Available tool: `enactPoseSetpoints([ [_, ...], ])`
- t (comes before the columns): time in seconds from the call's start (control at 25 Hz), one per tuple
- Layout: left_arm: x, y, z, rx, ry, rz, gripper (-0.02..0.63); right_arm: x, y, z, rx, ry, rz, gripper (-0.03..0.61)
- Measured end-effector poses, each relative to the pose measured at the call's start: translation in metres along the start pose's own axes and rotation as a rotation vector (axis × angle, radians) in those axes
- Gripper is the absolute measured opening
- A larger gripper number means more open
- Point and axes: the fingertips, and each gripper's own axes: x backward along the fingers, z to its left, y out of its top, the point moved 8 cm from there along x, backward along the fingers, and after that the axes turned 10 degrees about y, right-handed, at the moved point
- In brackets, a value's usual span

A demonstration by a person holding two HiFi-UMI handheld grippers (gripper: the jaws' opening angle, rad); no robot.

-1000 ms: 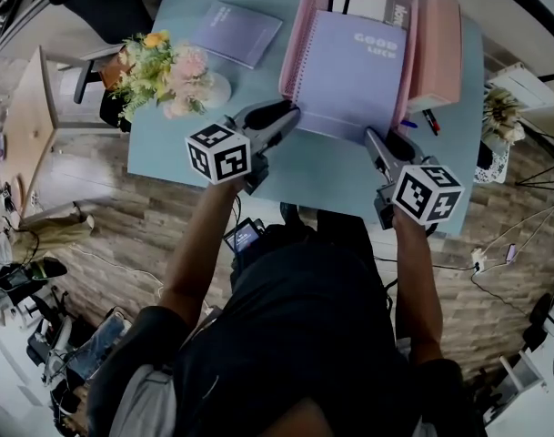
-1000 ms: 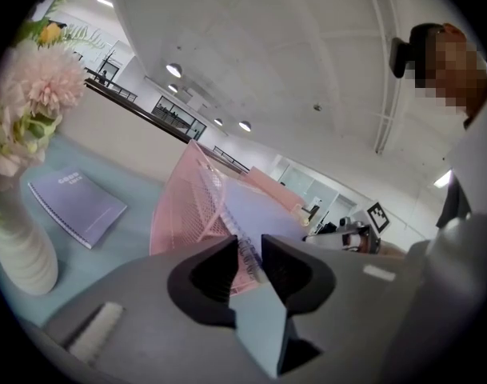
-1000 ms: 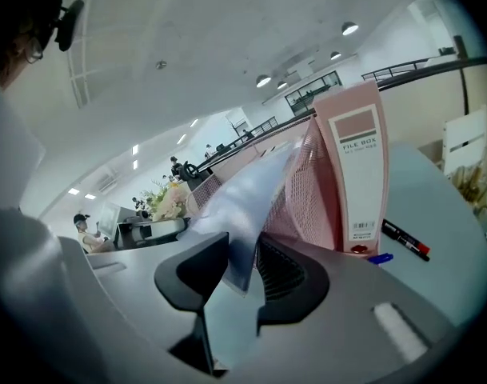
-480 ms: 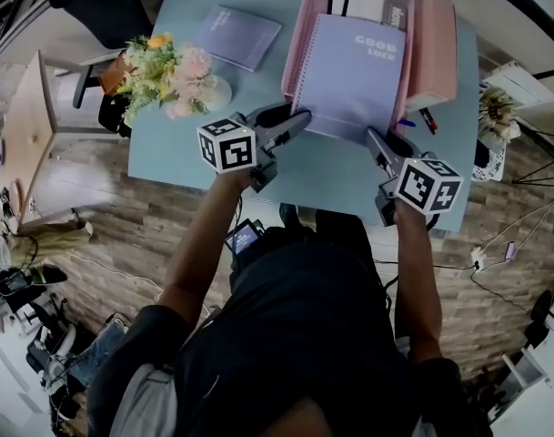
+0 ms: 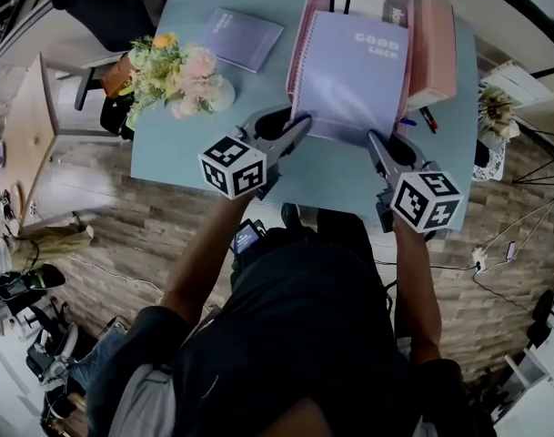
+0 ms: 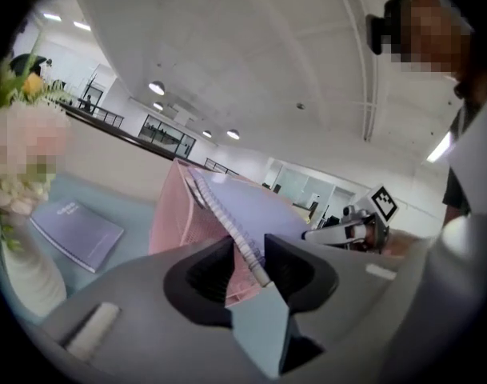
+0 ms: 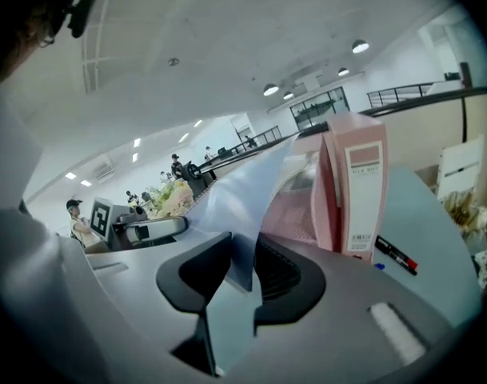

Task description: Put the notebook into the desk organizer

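A lavender spiral notebook (image 5: 354, 71) printed "GOOD LUCK" lies tilted over the pink desk organizer (image 5: 297, 48), its near edge raised off the blue table (image 5: 331, 180). My left gripper (image 5: 300, 126) is shut on its near left corner, with the wire spiral (image 6: 227, 218) running between the jaws of that gripper (image 6: 247, 250). My right gripper (image 5: 375, 144) holds the near right corner. In the right gripper view the cover (image 7: 243, 206) fills the gap of the right gripper (image 7: 245, 262), whose jaws are closing on it.
A second lavender notebook (image 5: 243, 37) lies flat at the table's far left. A vase of flowers (image 5: 172, 76) stands left of my left gripper. A pink box (image 5: 436, 48) stands right of the organizer, with pens (image 5: 428, 119) beside it. Booklets (image 5: 367, 5) stand inside the organizer's back.
Both grippers have pushed the notebook a little farther over the organizer. The left gripper's marker cube has dropped and turned.
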Motion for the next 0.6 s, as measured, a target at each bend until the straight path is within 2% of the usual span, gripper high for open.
enactPoseSetpoints([
  [0.08, 0.012, 0.005, -0.006, -0.019, -0.008, -0.061, 0.173, 0.007, 0.005, 0.014, 0.07, 0.001, -0.041, 0.087],
  [0.16, 0.021, 0.005, -0.009, -0.031, -0.005, -0.083, 0.17, 0.011, 0.005, 0.024, 0.123, -0.005, -0.064, 0.086],
  [0.32, 0.031, -0.006, -0.013, -0.043, 0.013, -0.033, 0.166, 0.014, -0.01, 0.034, 0.143, -0.039, -0.054, 0.083],
  [0.6, 0.062, -0.029, -0.029, -0.063, -0.004, 0.016, 0.166, 0.031, -0.045, 0.057, 0.144, -0.066, -0.027, 0.086],
])
